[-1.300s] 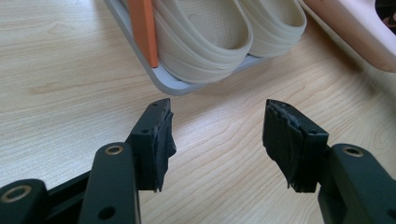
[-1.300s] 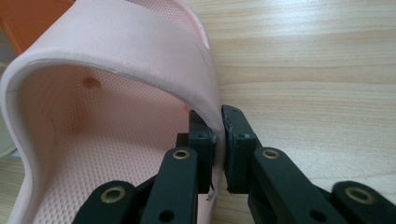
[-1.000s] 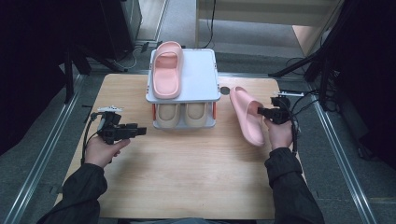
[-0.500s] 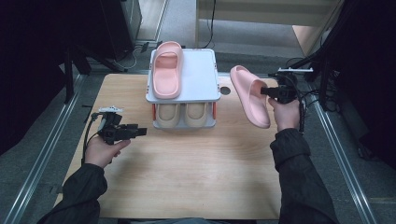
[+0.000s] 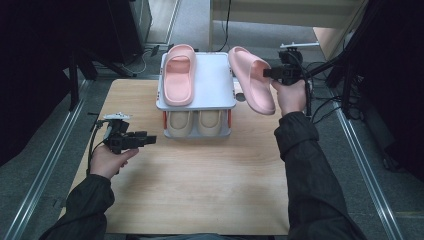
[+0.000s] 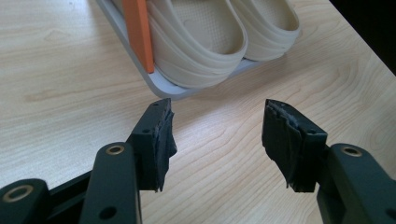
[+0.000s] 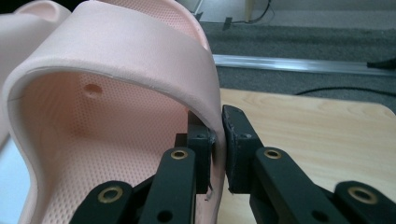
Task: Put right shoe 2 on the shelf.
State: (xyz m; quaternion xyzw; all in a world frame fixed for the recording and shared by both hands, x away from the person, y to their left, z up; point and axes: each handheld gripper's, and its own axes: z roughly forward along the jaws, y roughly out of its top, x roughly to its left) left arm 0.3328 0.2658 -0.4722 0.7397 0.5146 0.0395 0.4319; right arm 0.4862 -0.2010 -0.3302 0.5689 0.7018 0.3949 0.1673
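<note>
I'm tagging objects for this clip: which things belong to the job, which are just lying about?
In the job: pink slipper held in right gripper; its mate on the rack's top shelf.
Lying about: beige slippers on the lower shelf; idle left gripper; floor cables.

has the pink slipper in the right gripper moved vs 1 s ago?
Yes. The held pink slipper has gone from beside the rack's lower shelf up the high view to level with the rack's top shelf, right gripper clamped on it.

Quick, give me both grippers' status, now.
Left gripper: jaws open, nothing between them.
Right gripper: jaws shut on the strap of the pink slipper.
</note>
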